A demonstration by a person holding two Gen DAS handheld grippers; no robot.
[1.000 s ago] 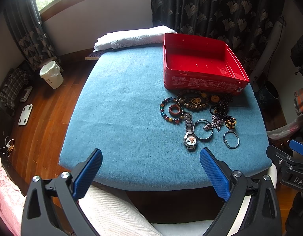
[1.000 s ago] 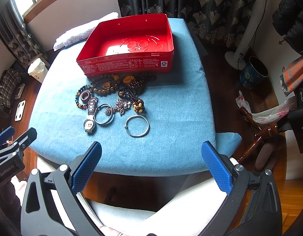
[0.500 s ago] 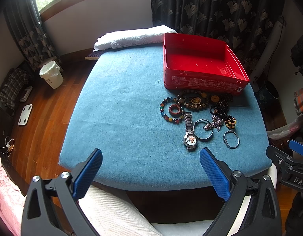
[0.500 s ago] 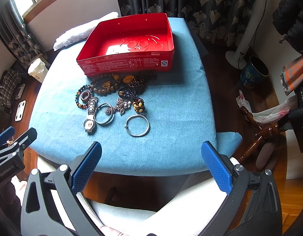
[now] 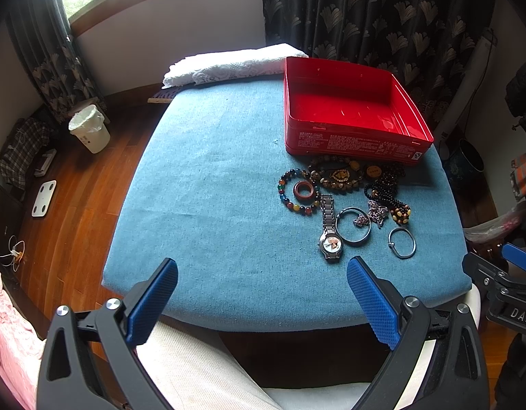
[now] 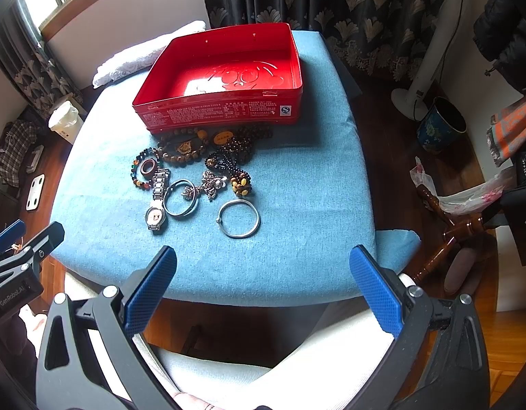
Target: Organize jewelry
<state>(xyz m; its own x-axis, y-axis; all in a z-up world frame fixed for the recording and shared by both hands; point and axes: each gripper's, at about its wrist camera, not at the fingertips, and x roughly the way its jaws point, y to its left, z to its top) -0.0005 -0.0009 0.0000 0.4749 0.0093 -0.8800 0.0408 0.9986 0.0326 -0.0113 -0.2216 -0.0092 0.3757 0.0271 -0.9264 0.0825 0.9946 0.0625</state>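
— On the blue tabletop [image 6: 297,171], where's the jewelry?
— Heaped [image 6: 194,171] just before the red tin [image 6: 225,116].
— The claws?
— Left gripper [image 5: 261,295] and right gripper [image 6: 263,287] both spread wide, holding nothing.

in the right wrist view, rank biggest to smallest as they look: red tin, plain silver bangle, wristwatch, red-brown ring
1. red tin
2. plain silver bangle and wristwatch: too close to rank, one round, one long and thin
3. red-brown ring, lying inside the colourful bead bracelet
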